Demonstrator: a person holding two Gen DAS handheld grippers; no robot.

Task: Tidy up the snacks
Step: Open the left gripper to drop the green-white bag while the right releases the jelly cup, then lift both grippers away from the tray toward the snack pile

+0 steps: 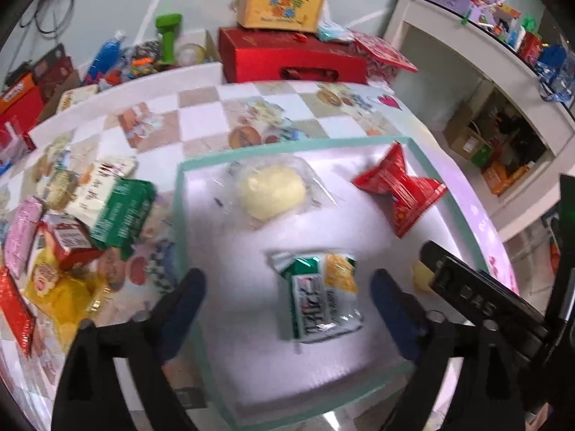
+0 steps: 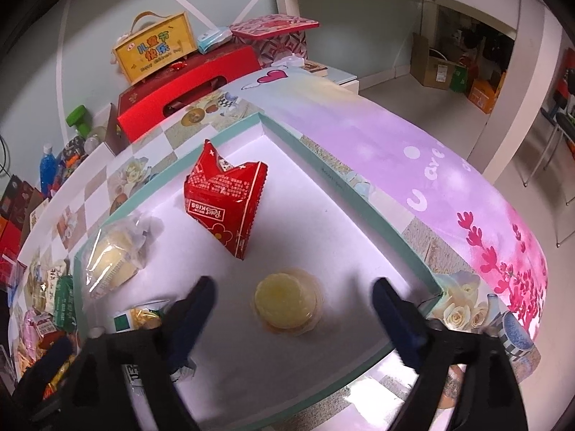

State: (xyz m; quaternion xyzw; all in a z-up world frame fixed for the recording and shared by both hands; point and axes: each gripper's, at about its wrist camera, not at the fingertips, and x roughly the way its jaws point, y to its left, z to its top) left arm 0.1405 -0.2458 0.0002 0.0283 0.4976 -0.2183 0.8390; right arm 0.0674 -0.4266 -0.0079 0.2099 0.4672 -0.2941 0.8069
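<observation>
Both grippers, left gripper and right gripper, stood with fingers apart and empty; lifting clear of the tray was best before reaching for the counter's remaining snacks.

Upper middle: yellow case atop red box. Upper left: green dumbbell, blue bottle. Far right: cardboard boxes under white shelf.

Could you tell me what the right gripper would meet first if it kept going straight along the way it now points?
Most likely the yellow jelly cup, lying on the tray floor between the open jaws of the right gripper; depth is hard to judge.
</observation>
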